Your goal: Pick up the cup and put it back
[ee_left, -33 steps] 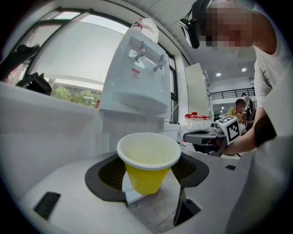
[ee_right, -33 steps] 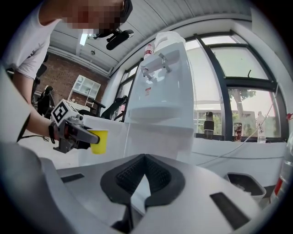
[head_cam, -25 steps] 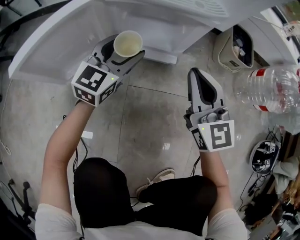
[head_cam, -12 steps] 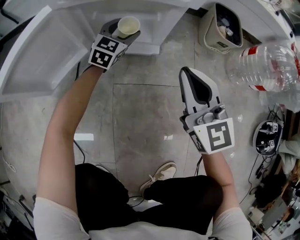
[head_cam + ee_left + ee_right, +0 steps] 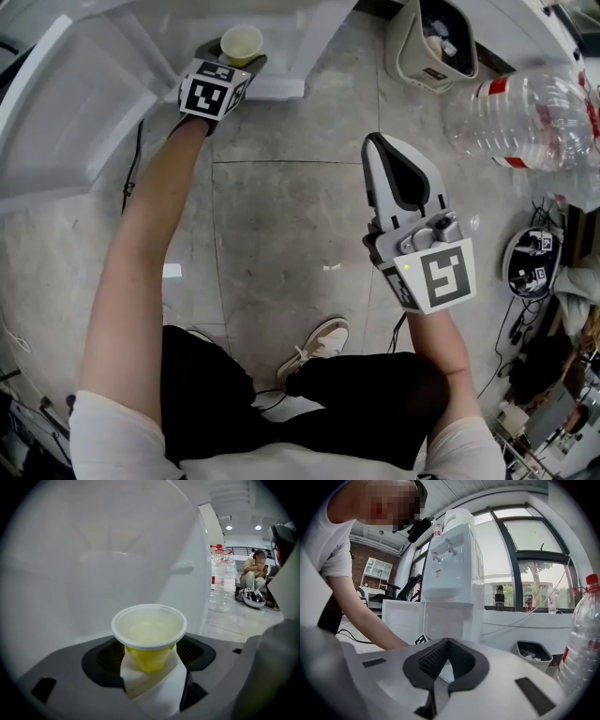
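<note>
Grey polished stone tiles [image 5: 281,225] formed the floor of a bright room. Tall dark-framed windows [image 5: 525,573] stood behind a white water dispenser [image 5: 452,550]. At the upper left of the head view a white housing [image 5: 84,112] spread over the floor with its panel angled outward. An open-topped waste bin [image 5: 436,42] stood at the top edge, and a large clear plastic bottle [image 5: 525,117] with a red label stood just to its right. A seated person [image 5: 254,573] appeared far back in the left gripper view, beyond the bottle.

The left gripper [image 5: 232,58] was stretched forward to the base of the white housing, and plain white walls filled most of its own view. The cup [image 5: 149,629], yellow with a white rim, stood upright between its jaws. The dark pads hugged the cup's lower body on both sides, and the rim sat above them. Those jaws had just eased slightly wider with the cup between them. Whether the cup's base rested on the housing could not be told.

The right gripper [image 5: 386,161] hung over the bare tiles, well apart from the cup, with its ribbed pads pressed together on nothing
</note>
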`<state>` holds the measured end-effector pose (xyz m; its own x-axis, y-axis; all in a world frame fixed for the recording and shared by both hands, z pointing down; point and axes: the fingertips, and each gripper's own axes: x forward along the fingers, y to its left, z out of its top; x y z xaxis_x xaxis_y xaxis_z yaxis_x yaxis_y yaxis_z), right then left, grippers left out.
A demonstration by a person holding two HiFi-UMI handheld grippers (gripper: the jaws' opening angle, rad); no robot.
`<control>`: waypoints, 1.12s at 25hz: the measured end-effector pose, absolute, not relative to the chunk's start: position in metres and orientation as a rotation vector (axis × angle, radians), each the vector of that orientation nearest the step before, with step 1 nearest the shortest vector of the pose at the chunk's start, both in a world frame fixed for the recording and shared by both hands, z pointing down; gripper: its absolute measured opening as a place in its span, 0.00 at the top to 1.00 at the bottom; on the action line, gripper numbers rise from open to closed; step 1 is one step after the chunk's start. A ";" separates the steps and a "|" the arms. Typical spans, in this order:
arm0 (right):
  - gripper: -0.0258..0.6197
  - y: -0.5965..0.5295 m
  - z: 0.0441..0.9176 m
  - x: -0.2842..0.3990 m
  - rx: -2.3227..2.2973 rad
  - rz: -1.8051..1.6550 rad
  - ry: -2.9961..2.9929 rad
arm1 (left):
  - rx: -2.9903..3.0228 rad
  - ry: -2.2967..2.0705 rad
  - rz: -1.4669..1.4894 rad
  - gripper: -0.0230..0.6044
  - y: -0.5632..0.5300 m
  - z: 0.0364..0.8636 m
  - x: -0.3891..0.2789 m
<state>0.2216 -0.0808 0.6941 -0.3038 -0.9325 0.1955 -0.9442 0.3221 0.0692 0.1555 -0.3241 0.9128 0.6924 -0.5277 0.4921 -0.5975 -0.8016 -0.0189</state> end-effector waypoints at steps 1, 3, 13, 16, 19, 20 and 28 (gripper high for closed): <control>0.93 -0.081 0.695 0.220 1.715 0.088 -2.388 | 2.740 -0.930 0.722 0.39 -0.324 0.913 0.156; 0.93 -0.084 0.694 0.215 1.703 0.082 -2.401 | 2.698 -0.979 0.708 0.32 -0.327 0.913 0.152; 0.93 -0.095 0.695 0.198 1.681 0.082 -2.458 | 2.715 -1.126 0.645 0.27 -0.312 0.907 0.105; 0.93 -0.104 0.695 0.185 1.663 0.074 -2.490 | 2.758 -1.098 0.668 0.28 -0.298 0.907 0.097; 0.93 -0.110 0.696 0.169 1.630 0.063 -2.514 | 2.775 -1.088 0.647 0.28 -0.291 0.898 0.090; 0.93 -0.112 0.696 0.165 1.624 0.064 -2.521 | 2.774 -1.086 0.633 0.28 -0.288 0.895 0.088; 0.93 -0.131 0.706 0.134 1.572 0.067 -2.539 | 2.759 -1.060 0.680 0.28 -0.264 0.891 0.075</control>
